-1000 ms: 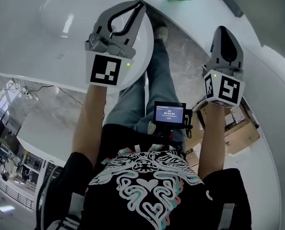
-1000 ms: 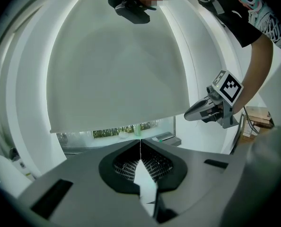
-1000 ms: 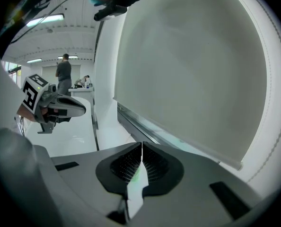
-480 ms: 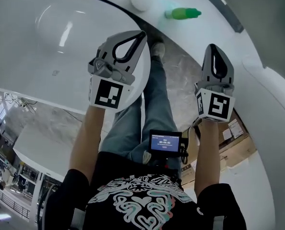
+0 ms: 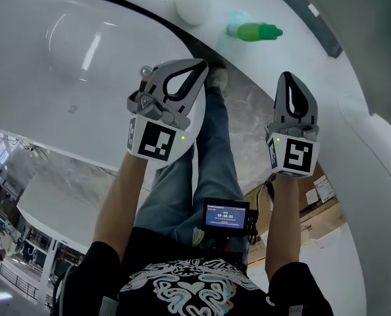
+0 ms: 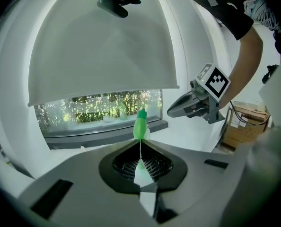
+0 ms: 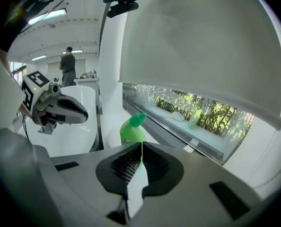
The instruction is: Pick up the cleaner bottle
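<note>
Jaws of the left gripper (image 6: 140, 144) are pressed together with nothing between them, and those of the right gripper (image 7: 142, 145) meet the same way, leaving only a hairline slit, so both are empty. The cleaner bottle (image 5: 257, 31), green with a green cap, stands upright on the white ledge (image 5: 294, 51), close to the ledge's edge beside the dark gap that parts it from the white tub (image 5: 64, 58). A white rounded object (image 5: 193, 4) sits near the bottle on the same ledge. Both grippers are held out in front of the person, side by side and apart, and both are clear of the bottle. The left one is over the rim of the tub and the right one over the marbled floor (image 5: 245, 130) between tub and ledge. In each gripper view the bottle shows just past the closed tips, in line with them. Behind the ledge runs a low window (image 6: 98, 110) onto greenery, with a pale roller blind (image 6: 102, 56) drawn most of the way down. A small lit screen (image 5: 226, 214) hangs at the person's waist, and cardboard boxes (image 5: 322, 193) lie on the floor by the right forearm. A second person (image 7: 67, 66) stands far off in the room beyond the tub.
</note>
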The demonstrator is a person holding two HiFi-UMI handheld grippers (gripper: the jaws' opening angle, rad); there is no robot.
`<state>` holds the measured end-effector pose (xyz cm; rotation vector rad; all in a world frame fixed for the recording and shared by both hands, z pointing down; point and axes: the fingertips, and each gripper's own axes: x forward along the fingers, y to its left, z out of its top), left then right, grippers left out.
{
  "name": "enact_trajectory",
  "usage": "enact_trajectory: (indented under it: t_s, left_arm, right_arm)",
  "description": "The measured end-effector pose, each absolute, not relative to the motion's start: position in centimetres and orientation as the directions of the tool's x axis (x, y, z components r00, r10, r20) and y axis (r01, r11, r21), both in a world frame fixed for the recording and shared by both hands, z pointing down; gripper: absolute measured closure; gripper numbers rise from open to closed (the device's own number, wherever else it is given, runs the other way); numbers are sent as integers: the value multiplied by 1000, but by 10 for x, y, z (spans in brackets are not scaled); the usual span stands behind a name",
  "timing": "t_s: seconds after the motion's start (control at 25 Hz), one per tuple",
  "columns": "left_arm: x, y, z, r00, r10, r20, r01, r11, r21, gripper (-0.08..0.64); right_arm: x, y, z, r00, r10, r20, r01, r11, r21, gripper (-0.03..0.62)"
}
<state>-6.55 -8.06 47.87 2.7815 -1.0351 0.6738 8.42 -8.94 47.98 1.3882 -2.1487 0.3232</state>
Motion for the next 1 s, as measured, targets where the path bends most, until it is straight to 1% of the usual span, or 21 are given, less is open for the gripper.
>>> enact_trajectory:
  t_s: [0.8,1.0]
  left_arm:
    - [-34,-120,533,662,-521,539,-596,-802,-43,540]
    - [-26,-127,547,663,-480,575,-552,-832,-58,529]
  right_arm:
    - [100,-130,525,-314,-738,597,-917,399,12,563]
    - [103,-146,537,-308,-734,605,-924,382,-7,563]
